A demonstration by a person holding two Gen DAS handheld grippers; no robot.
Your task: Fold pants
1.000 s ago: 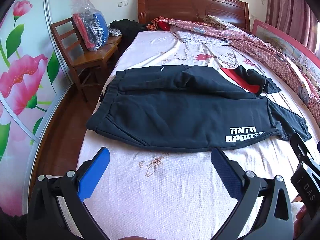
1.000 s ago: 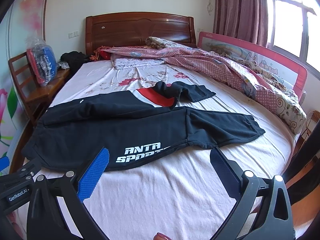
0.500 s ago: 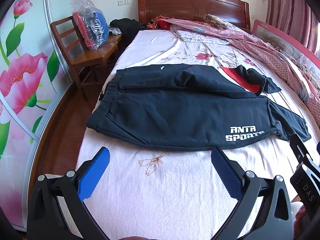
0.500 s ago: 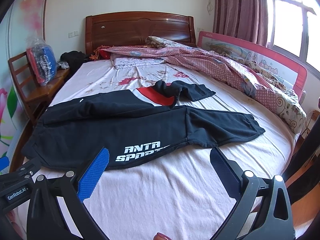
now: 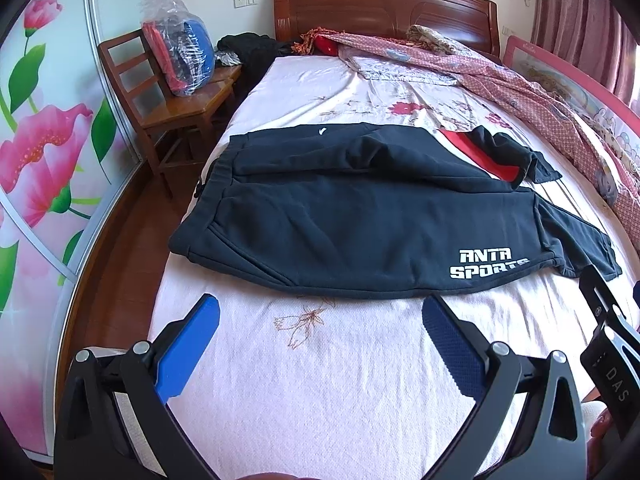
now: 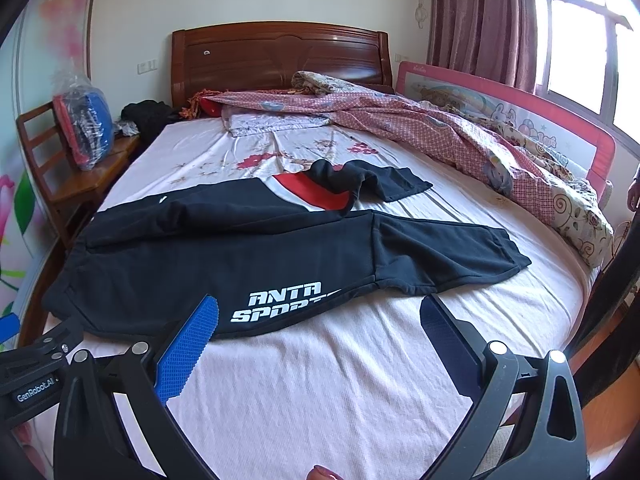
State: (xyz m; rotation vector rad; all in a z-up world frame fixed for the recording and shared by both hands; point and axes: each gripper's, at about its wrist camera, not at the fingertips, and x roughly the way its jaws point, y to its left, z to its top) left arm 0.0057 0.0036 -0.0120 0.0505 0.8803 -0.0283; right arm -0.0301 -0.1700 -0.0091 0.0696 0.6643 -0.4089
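Note:
Black sweatpants (image 5: 352, 220) with white "ANTA SPORTS" lettering lie across the bed, waistband at the left, legs toward the right. The far leg is bunched and shows a red panel (image 5: 488, 156). They also show in the right wrist view (image 6: 224, 256). My left gripper (image 5: 320, 316) is open and empty, held above the sheet just short of the pants' near edge. My right gripper (image 6: 316, 316) is open and empty, over the near edge by the lettering (image 6: 280, 306). The near leg's cuff (image 6: 508, 256) lies flat at the right.
The bed (image 5: 360, 380) has a pink flowered sheet. A crumpled pink quilt (image 6: 460, 140) lies along the far right side by a red bed rail (image 6: 540, 108). A wooden chair (image 5: 168, 104) with a plastic bag stands left of the bed. The wooden headboard (image 5: 380, 4) is behind.
Both views have shifted very slightly; the pants lie as before and both grippers stay open.

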